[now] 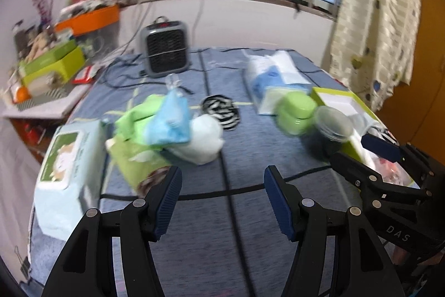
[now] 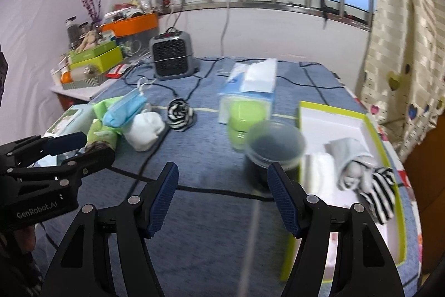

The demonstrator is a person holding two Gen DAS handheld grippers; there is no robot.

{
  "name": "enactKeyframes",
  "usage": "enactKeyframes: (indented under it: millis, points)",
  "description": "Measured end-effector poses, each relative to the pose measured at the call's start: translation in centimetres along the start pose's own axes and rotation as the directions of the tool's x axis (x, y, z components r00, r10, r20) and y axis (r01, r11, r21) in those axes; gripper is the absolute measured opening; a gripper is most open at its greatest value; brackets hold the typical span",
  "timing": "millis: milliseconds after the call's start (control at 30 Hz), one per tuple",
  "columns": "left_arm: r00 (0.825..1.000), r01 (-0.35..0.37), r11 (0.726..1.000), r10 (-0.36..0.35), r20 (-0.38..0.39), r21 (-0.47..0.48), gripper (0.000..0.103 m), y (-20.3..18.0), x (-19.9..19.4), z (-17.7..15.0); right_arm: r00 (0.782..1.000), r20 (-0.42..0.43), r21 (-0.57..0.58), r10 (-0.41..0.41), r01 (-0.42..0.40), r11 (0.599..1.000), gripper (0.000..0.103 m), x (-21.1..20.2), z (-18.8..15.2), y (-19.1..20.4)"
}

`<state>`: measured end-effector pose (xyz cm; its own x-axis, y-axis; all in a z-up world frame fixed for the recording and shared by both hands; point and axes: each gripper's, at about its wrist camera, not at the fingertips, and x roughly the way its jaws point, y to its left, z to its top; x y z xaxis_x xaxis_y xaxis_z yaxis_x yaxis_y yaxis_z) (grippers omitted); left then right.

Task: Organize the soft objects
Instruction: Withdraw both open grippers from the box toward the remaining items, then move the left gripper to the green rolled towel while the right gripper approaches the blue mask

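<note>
Both the left gripper [image 1: 222, 199] and right gripper [image 2: 222, 196] hover spread and empty over the tabletop [image 2: 208, 213]; reaching the white sock [image 2: 146, 134] risks snagging the cable [image 2: 144, 166].

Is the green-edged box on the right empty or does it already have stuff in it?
Not empty: the green-edged box holds a white rolled cloth and a black-and-white striped sock.

A rolled zebra-striped sock [image 2: 180, 113] and a white bundle [image 2: 146, 130] lay ahead-left of the right gripper [image 2: 222, 194]; striped cloth [image 2: 381, 191] lay rightward.
</note>
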<state>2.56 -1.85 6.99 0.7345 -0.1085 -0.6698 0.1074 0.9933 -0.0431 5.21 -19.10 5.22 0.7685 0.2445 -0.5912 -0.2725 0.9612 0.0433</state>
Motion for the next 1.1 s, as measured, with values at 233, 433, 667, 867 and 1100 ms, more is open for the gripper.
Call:
enactKeyframes:
  millis: [233, 433, 667, 867, 1100]
  points:
    - [0.997, -0.07, 0.996, 0.069, -0.02, -0.058, 0.061, 3.3, 0.6, -0.6, 0.998, -0.013, -0.016, 0.058, -0.058, 0.998, 0.067, 2.1, 1.0, 1.8]
    - [0.994, -0.105, 0.99, 0.101, -0.046, -0.093, 0.061, 5.3, 1.5, -0.9, 0.996, -0.042, -0.022, 0.082, -0.083, 0.996, 0.067, 4.0, 1.7, 3.0]
    - [0.994, -0.099, 0.989, 0.093, -0.055, -0.114, 0.061, 6.3, 2.3, -1.1, 0.991, -0.045, -0.023, 0.128, -0.129, 0.991, 0.067, 5.3, 3.3, 4.2]
    - [0.994, -0.097, 0.987, 0.089, -0.069, -0.126, 0.061, 7.0, 2.9, -1.3, 0.975, -0.063, -0.02, 0.214, -0.216, 0.976, 0.067, 7.0, 4.9, 5.8]
    - [0.995, -0.069, 0.988, 0.058, -0.083, -0.136, 0.061, 7.4, 3.9, -1.5, 0.955, -0.095, -0.021, 0.282, -0.286, 0.958, 0.067, 9.6, 6.1, 7.9]
